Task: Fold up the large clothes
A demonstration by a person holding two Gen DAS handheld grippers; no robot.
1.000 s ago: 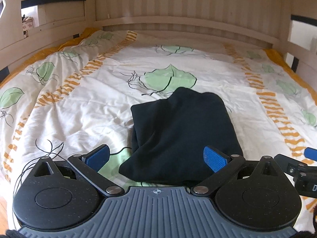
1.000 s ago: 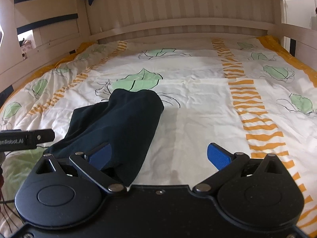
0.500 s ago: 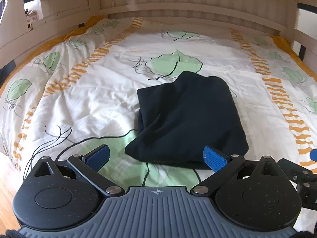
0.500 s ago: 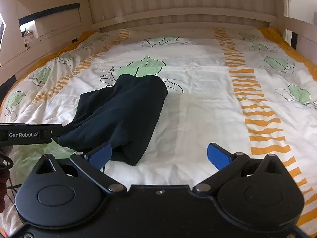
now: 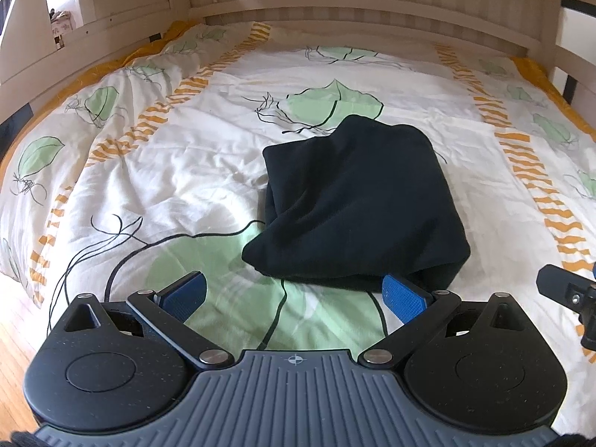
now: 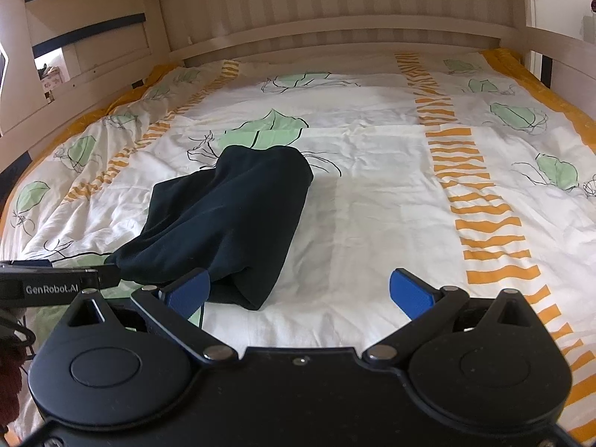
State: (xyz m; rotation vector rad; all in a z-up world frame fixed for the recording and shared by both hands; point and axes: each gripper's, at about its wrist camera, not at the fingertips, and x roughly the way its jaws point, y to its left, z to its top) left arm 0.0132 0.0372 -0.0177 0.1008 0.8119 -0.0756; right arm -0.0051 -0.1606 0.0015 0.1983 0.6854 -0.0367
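A dark navy garment (image 5: 357,205) lies folded into a compact bundle on the bed; it also shows in the right wrist view (image 6: 227,223). My left gripper (image 5: 294,296) is open and empty, held just short of the bundle's near edge. My right gripper (image 6: 298,292) is open and empty, to the right of the bundle, its left finger close to the bundle's near corner. Part of the right gripper (image 5: 570,290) shows at the right edge of the left wrist view, and the left gripper's body (image 6: 48,285) at the left edge of the right wrist view.
The bed is covered by a white duvet (image 5: 186,171) with green leaves and orange stripes. A wooden headboard (image 6: 335,33) and side rails (image 5: 74,56) enclose it. Wooden floor (image 5: 15,331) shows past the bed's left near edge.
Both grippers have drawn back from the garment toward the near edge of the bed. The bundle lies as before.
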